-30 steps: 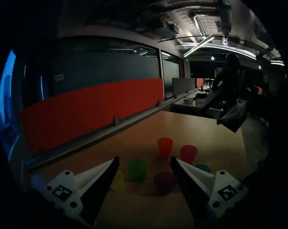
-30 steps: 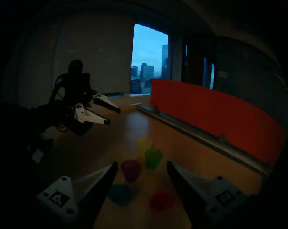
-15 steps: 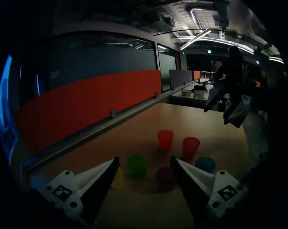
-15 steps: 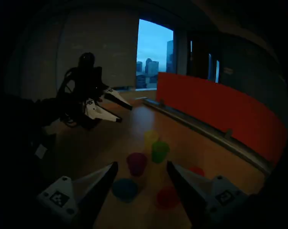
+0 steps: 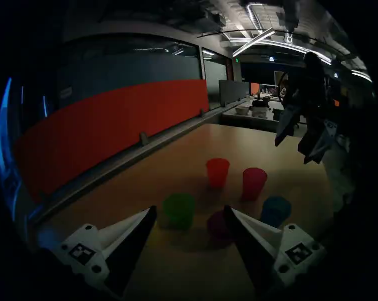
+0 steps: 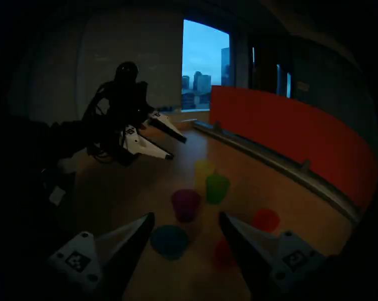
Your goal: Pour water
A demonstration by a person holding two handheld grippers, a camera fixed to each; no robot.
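Several small plastic cups stand in a loose cluster on a wooden table (image 5: 269, 145). In the left gripper view I see a green cup (image 5: 179, 209), a purple cup (image 5: 218, 227), an orange cup (image 5: 217, 172), a red cup (image 5: 253, 182) and a blue cup (image 5: 275, 210). My left gripper (image 5: 189, 220) hovers open just short of them, holding nothing. The right gripper view shows the cluster from the opposite side: yellow cup (image 6: 204, 170), green cup (image 6: 217, 187), purple cup (image 6: 185, 204), blue cup (image 6: 169, 242), orange cup (image 6: 265, 219). Here too my right gripper (image 6: 186, 223) is open and empty.
A red partition (image 5: 114, 120) with a metal rail at its foot runs along one long side of the table. Across the cups, each view shows the other gripper, right gripper (image 5: 302, 140) and left gripper (image 6: 178, 149), held by a dark figure. A window (image 6: 204, 65) lights the room dimly.
In both views the cups have slid upward and spread out, and more table shows beyond them. The opposite gripper has shifted right in each view. Both grippers stayed open.
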